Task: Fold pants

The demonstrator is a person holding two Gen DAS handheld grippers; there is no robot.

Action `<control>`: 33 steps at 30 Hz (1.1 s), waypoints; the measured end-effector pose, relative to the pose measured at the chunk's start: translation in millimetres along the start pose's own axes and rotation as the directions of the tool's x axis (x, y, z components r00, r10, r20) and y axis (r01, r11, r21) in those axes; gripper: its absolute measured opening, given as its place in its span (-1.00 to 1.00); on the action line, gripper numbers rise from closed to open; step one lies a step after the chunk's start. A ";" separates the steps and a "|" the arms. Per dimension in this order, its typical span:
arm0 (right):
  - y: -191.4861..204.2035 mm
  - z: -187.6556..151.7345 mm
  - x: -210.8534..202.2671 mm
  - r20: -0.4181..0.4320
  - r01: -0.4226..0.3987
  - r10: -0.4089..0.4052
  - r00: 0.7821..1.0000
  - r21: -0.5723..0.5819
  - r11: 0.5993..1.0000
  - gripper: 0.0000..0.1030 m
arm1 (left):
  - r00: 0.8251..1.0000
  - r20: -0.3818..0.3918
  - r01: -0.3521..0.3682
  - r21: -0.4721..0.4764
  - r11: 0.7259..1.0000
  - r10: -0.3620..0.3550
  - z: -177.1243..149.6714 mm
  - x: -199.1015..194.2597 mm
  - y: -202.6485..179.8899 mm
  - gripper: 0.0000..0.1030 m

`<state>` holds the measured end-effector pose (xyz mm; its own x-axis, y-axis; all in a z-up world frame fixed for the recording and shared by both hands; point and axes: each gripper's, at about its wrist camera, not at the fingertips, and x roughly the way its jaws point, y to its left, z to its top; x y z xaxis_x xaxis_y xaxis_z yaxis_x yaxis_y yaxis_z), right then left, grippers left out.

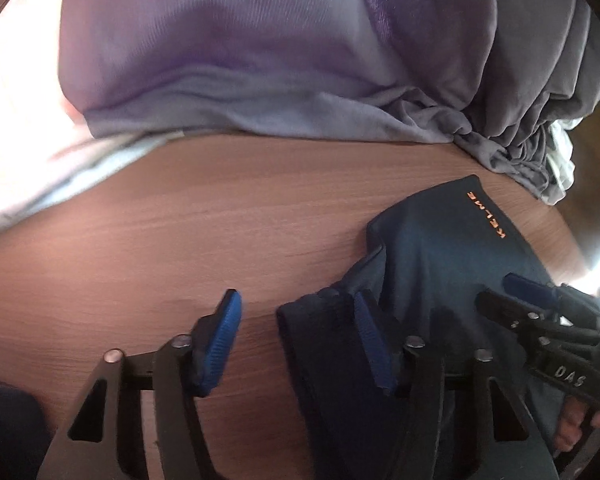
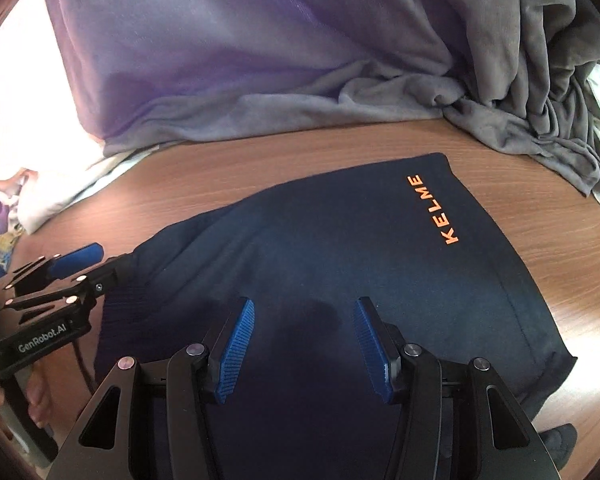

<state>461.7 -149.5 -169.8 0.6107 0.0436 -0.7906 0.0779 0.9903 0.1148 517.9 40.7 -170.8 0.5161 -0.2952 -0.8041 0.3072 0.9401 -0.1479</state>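
Note:
Dark navy pants [image 2: 340, 264] with an orange KELME print lie folded flat on the wooden table [image 2: 560, 248]. My right gripper [image 2: 304, 344] hovers over their near part, jaws apart, with no cloth pinched between the blue pads [image 2: 236, 348]. My left gripper [image 1: 296, 340] stands open at the pants' [image 1: 440, 248] left edge. Its right finger is over the fabric, its left finger over bare table [image 1: 180, 240], and the edge lies between them unpressed. Each view shows the other gripper: the right gripper [image 1: 516, 300] and the left gripper [image 2: 96, 266].
A pile of lilac and grey cloth [image 2: 260, 60] covers the far side of the table, with crumpled grey folds [image 2: 540, 100] at the far right. White fabric [image 1: 40, 160] lies at the left. A hand [image 1: 572, 420] grips the right tool's handle.

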 end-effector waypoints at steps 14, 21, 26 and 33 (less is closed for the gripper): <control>-2.0 -2.6 9.4 -0.012 0.051 -0.051 0.999 -0.008 0.999 0.03 | 0.991 0.083 -0.100 -0.046 0.994 0.104 -4.6 -22.1 -6.5 -0.43; 2.3 -6.5 9.1 0.009 0.129 -0.129 0.992 -0.057 0.990 0.03 | 0.990 0.003 -0.138 -0.118 0.983 0.139 -10.0 -0.1 11.5 -0.42; 0.9 -6.3 9.1 0.005 0.125 -0.125 0.992 -0.057 0.991 0.03 | 0.988 0.000 -0.156 -0.092 0.983 0.157 -10.9 1.7 6.6 -0.39; -2.6 -8.0 -1.5 0.009 0.075 -0.075 0.997 -0.015 0.997 0.03 | 0.977 0.102 -0.184 -0.041 0.982 0.187 -10.6 -36.7 -6.4 0.24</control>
<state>454.3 -151.1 -173.8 0.6102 -0.0323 -0.7916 0.1119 0.9927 0.0457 488.5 47.4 -146.5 0.6430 -0.1301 -0.7547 0.1740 0.9845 -0.0215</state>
